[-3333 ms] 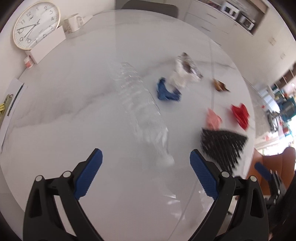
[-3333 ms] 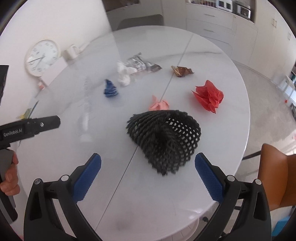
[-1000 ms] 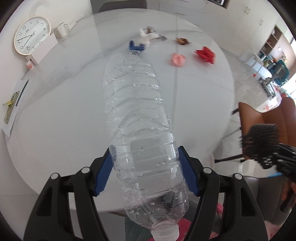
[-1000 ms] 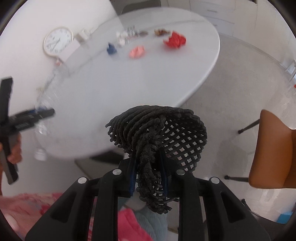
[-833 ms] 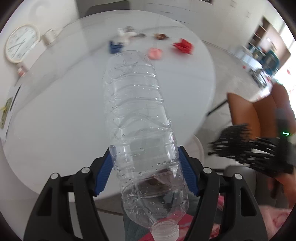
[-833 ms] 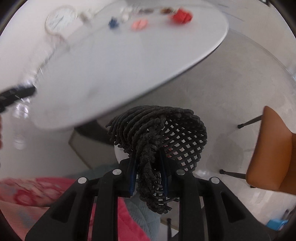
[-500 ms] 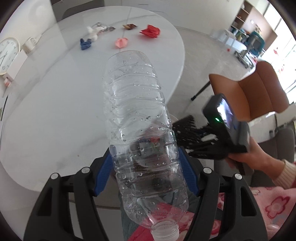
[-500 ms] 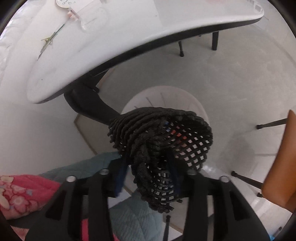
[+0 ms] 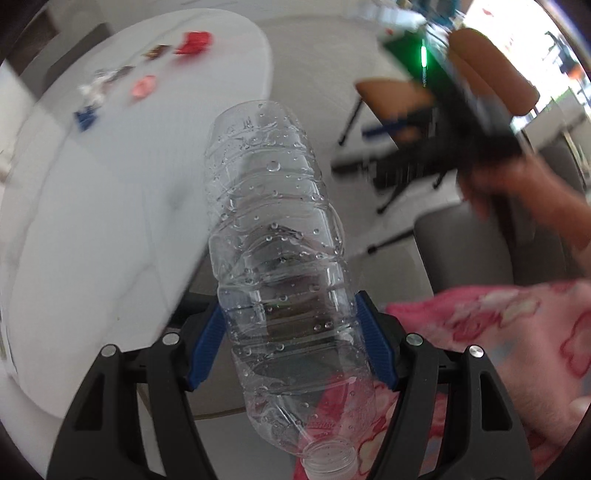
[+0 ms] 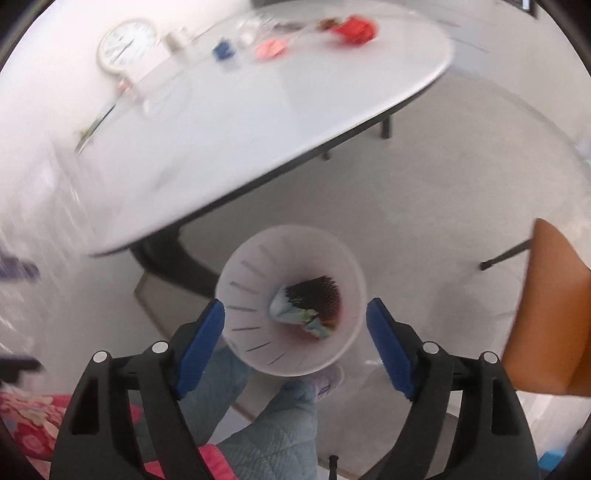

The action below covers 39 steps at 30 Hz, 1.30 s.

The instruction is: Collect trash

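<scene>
While the left gripper [image 9: 290, 347] is clenched on a clear bottle [image 9: 280, 266], its blue pads [image 9: 205, 347] pressing both sides of the lower body, the bottle's open neck points toward the camera and its base away, out past the near edge of the table [image 9: 110, 206]. Droplets cling inside the plastic. The right gripper [image 10: 295, 332] is spread apart and holds nothing; it hangs over a white bin [image 10: 291, 299] on the floor just below the table's rim. Inside the bin lies the black net [image 10: 314, 295] beside a pale crumpled wrapper [image 10: 291, 314].

On the far part of the table remain a red scrap [image 10: 354, 27], a pink scrap [image 10: 271, 48], a blue scrap [image 10: 221, 50] and a blurred silvery wrapper [image 9: 110, 74]. A clock [image 10: 127, 46] leans at the far left. An orange chair [image 10: 550, 325] stands to the right.
</scene>
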### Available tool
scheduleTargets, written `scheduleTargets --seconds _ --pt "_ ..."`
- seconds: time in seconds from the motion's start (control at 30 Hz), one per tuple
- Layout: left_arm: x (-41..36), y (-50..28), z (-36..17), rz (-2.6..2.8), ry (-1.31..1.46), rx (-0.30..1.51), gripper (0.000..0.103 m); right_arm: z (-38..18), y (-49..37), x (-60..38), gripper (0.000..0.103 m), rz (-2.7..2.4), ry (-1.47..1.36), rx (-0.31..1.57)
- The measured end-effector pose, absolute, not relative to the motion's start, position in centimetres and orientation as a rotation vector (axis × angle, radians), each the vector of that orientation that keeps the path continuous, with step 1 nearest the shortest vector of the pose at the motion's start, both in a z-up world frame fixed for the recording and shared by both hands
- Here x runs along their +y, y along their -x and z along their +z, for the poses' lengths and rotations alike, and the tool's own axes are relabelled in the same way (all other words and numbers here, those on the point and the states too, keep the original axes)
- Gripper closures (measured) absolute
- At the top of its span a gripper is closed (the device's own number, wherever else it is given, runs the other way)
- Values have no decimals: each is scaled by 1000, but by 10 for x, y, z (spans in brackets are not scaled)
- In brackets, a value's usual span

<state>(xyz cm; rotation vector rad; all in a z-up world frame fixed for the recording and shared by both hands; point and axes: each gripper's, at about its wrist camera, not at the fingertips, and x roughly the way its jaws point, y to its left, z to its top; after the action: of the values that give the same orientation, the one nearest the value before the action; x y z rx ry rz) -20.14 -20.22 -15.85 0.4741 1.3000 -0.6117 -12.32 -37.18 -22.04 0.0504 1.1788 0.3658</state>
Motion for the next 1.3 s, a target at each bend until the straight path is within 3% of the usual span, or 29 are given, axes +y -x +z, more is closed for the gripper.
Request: scheduleTargets --seconds 0.27,0.6,0.67,0.8,1.03,1.3 --pt "-232 184 -236 -683 -538 1465 37 -194 132 -411 23 261 -94 1129" --pt "-257 144 -344 -555 -673 1524 36 -210 146 -428 23 202 -132 1185" --pt "-262 143 -355 -534 -701 1541 31 -214 146 -431 23 196 -137 1201" --pt "-267 146 -352 -540 -700 1512 18 -217 145 -433 23 198 -143 1205" --pt "-265 142 -321 -520 -643 1459 17 -210 136 -425 23 225 -138 1187" --pt "-247 138 -233 -466 -487 1350 17 -176 121 -406 23 296 -117 1107"
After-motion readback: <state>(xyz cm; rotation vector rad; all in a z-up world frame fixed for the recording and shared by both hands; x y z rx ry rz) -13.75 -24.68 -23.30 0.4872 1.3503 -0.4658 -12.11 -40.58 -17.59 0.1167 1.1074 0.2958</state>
